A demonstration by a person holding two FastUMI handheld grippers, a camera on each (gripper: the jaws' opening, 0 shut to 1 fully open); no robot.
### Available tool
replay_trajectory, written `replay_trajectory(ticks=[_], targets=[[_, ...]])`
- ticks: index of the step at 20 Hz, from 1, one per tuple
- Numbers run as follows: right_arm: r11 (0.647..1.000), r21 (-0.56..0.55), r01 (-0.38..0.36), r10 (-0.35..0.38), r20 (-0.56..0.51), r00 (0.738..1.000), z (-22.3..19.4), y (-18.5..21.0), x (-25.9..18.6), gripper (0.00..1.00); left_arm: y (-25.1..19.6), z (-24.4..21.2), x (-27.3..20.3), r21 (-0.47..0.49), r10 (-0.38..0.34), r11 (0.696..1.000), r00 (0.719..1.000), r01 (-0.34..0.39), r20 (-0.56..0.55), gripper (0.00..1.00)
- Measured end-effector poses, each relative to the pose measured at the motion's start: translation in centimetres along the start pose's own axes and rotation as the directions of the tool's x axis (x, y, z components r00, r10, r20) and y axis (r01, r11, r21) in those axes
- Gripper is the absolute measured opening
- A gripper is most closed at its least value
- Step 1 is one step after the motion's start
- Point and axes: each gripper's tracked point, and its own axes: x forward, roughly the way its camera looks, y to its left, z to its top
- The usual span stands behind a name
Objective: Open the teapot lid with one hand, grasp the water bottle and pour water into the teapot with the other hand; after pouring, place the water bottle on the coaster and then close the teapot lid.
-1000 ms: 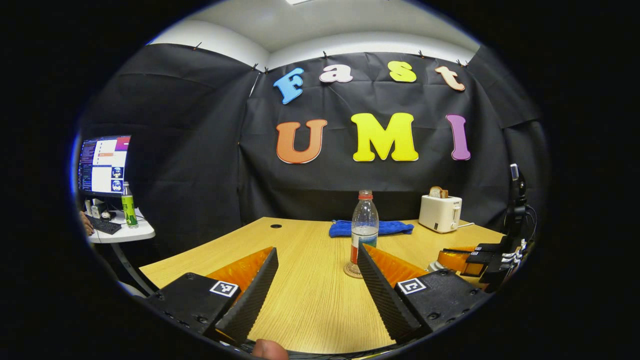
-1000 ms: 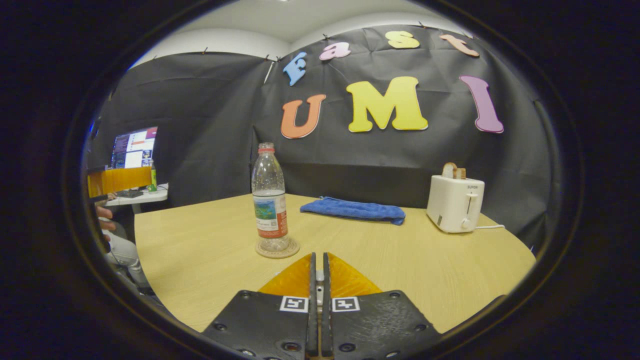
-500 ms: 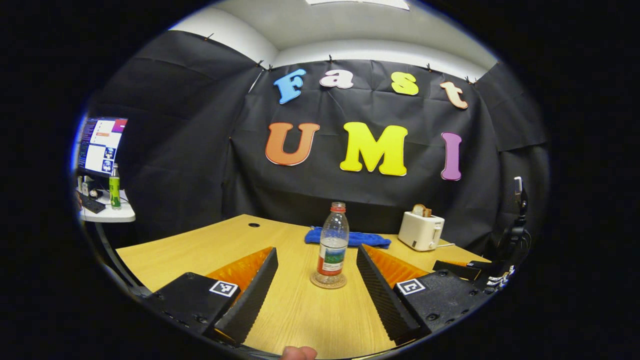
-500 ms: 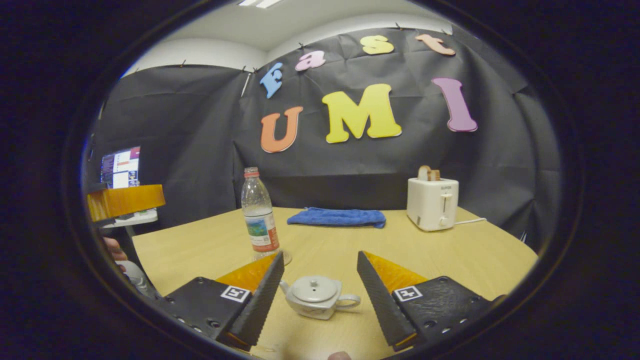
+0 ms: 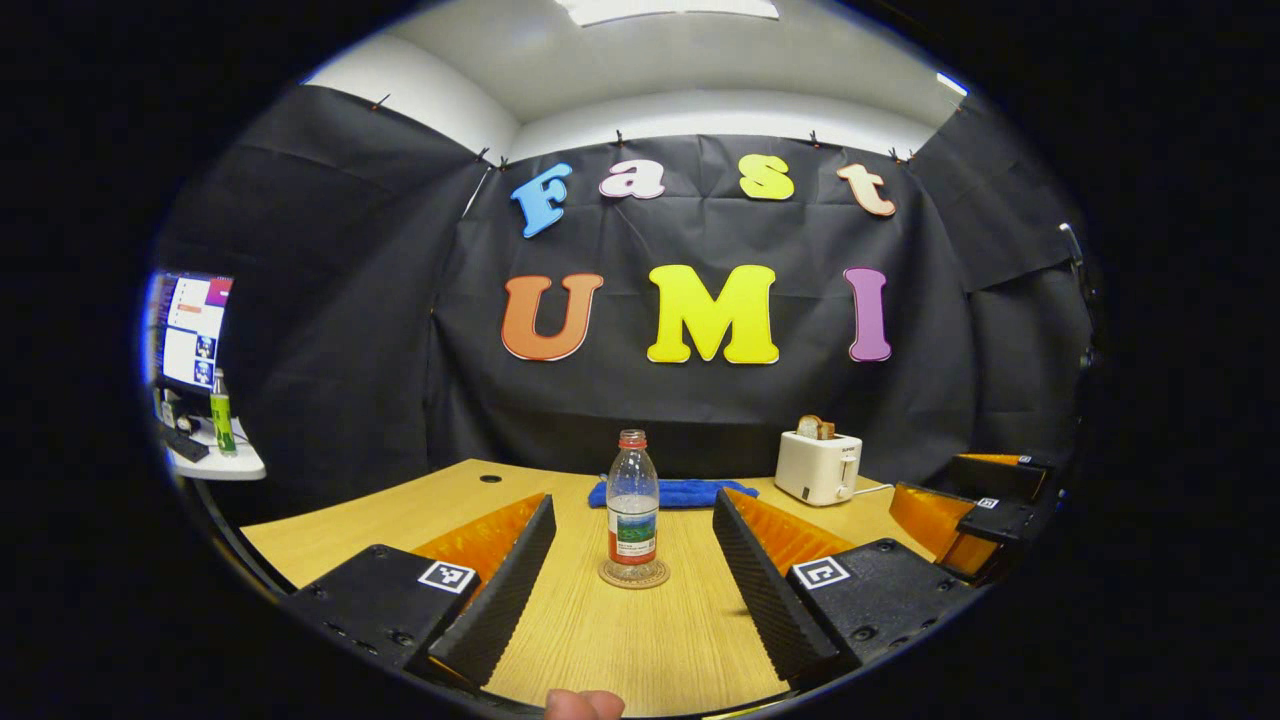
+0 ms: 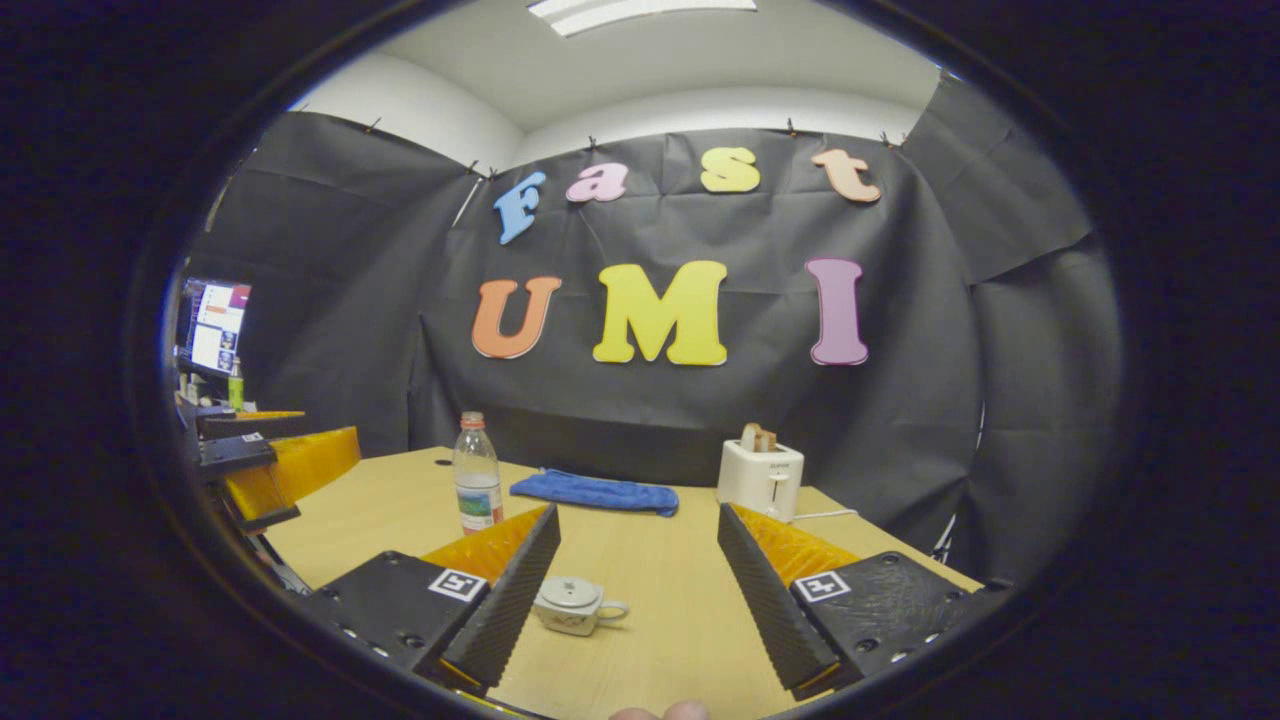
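Teapot (image 6: 573,605), lid on, sits on the table (image 6: 660,570) between the widely spread fingers of the right gripper (image 6: 638,590), untouched. Left gripper (image 5: 634,575) likewise gapes wide, empty, fingers clear of the bottle (image 5: 631,512) standing upright on its coaster (image 5: 633,575).

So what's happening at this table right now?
A person holds a claw in each hand above a wooden table. The left claw hangs open facing the water bottle, which stands upright on its coaster. The right claw is open above the small teapot, whose lid is on. Neither claw touches anything. A toaster and a blue cloth sit at the back.
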Motion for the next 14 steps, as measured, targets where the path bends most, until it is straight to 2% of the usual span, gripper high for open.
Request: replay_trajectory(ticks=[4,7,14], targets=[[1.000,-0.011,0.016,-0.016,-0.003,1.000,0.1,0.7,-1.7,0.96,-0.3,0.7,-0.6,0.006,-0.013,1.000,1.000,0.013,0.022,0.99],[0.998,-0.032,0.052,-0.051,0.016,0.999,1.1,0.1,-2.9,0.96,-0.5,1.2,-0.7,0.029,-0.030,0.999,0.999,0.029,0.033,0.99],[0.997,-0.026,0.077,-0.076,0.015,0.997,1.6,-0.3,-4.0,0.96,-0.4,2.1,-1.2,0.041,-0.035,0.999,0.998,0.033,0.048,0.99]])
